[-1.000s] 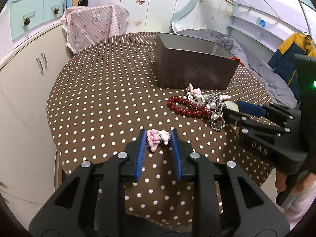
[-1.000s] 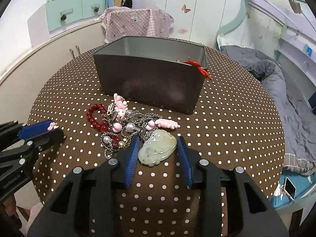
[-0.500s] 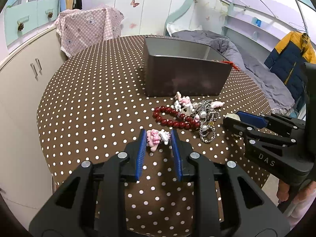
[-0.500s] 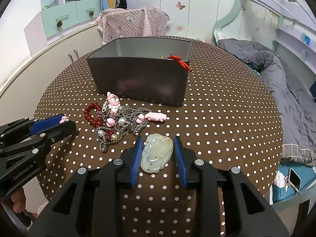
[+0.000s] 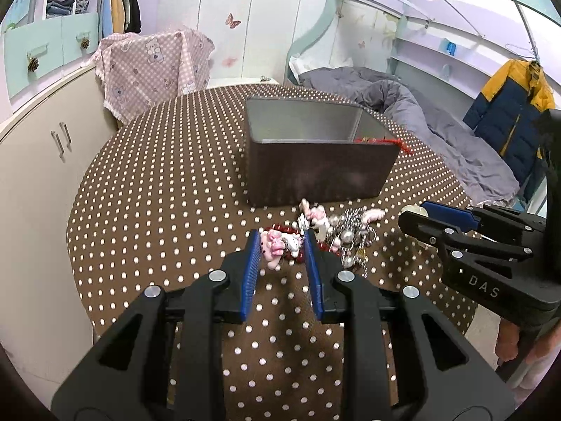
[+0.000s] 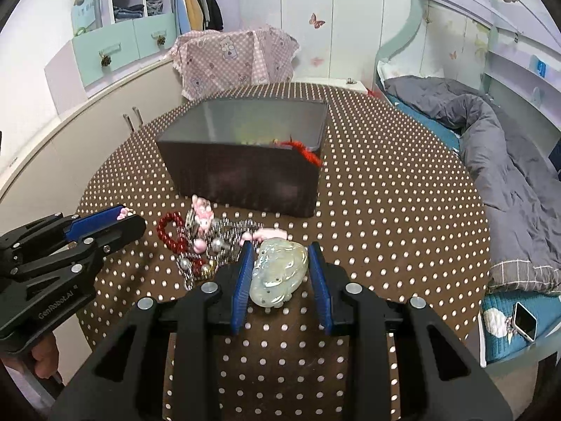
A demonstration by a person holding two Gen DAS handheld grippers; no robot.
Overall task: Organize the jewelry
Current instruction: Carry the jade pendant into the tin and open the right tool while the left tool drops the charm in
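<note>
Two claws raised above a polka-dot bench [image 5: 157, 189], each loaded for the grey box [image 5: 315, 172] standing beyond; left claw [image 5: 282, 245] narrowed onto a small pink charm [image 5: 277, 245], pads pressing it from both sides, clear of the cloth; right claw [image 6: 278, 270] clamped around a pale green jade pendant [image 6: 278, 272], held flat between the blue pads [image 6: 242, 280], carved face up. Left behind on the bench, just in front of the box: a tangle of silver chain [image 6: 224, 231], a red bead bracelet [image 6: 168, 231] and more pink charms [image 6: 201, 210]. Red cord [image 6: 305, 151] draped over the box's near corner, apparently from a piece already inside. Both claws angled downward toward the box, likely for a drop over its open top; one piece per claw, seemingly to avoid dragging the knotted chain along.
</note>
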